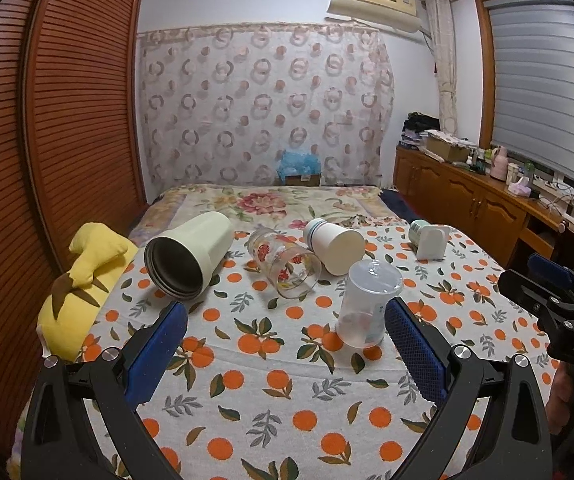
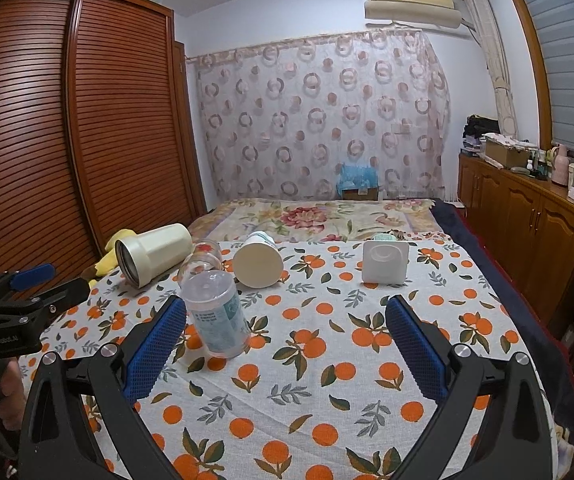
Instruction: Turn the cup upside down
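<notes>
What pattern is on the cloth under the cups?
Oranges with green and grey leaves on a white cloth; the right wrist view shows it best.

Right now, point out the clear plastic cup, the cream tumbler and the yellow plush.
clear plastic cup (image 1: pixel 363 312), left wrist view, side wall
cream tumbler (image 1: pixel 203 240), left wrist view, outer side
yellow plush (image 1: pixel 87 264), left wrist view, body

Cloth white, orange-fruit print; gripper pads blue.
</notes>
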Action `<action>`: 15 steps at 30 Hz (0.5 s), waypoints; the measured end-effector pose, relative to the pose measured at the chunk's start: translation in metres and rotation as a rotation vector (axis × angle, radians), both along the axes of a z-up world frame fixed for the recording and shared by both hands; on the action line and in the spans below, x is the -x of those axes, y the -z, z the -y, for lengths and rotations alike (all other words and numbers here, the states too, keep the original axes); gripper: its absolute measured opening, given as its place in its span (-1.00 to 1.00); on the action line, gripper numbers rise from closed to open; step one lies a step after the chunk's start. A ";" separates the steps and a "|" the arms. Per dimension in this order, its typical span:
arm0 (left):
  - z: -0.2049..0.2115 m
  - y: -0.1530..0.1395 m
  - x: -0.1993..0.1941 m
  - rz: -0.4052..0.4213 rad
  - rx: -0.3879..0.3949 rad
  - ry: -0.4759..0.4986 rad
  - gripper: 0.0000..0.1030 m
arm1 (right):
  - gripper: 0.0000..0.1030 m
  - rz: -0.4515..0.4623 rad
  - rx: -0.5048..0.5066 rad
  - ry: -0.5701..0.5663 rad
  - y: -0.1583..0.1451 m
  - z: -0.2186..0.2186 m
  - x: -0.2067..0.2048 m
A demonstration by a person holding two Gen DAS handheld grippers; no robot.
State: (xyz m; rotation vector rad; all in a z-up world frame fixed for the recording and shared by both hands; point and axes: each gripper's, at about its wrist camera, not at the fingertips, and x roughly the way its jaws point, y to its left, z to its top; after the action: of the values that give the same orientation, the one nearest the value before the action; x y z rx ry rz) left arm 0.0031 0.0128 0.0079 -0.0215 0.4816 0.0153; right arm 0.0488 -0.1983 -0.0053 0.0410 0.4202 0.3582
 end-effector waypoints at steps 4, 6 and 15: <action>0.000 0.000 0.000 0.000 0.001 0.001 0.85 | 0.95 -0.001 -0.002 0.000 0.000 0.000 0.000; 0.000 0.000 0.000 0.000 0.001 0.002 0.85 | 0.95 -0.001 -0.003 0.000 0.000 0.000 0.000; 0.000 0.000 0.000 -0.001 0.001 0.003 0.85 | 0.95 0.000 -0.002 0.001 0.000 -0.001 0.000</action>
State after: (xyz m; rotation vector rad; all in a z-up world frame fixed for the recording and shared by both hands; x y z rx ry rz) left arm 0.0034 0.0127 0.0080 -0.0214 0.4824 0.0123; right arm 0.0487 -0.1976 -0.0056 0.0430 0.4197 0.3580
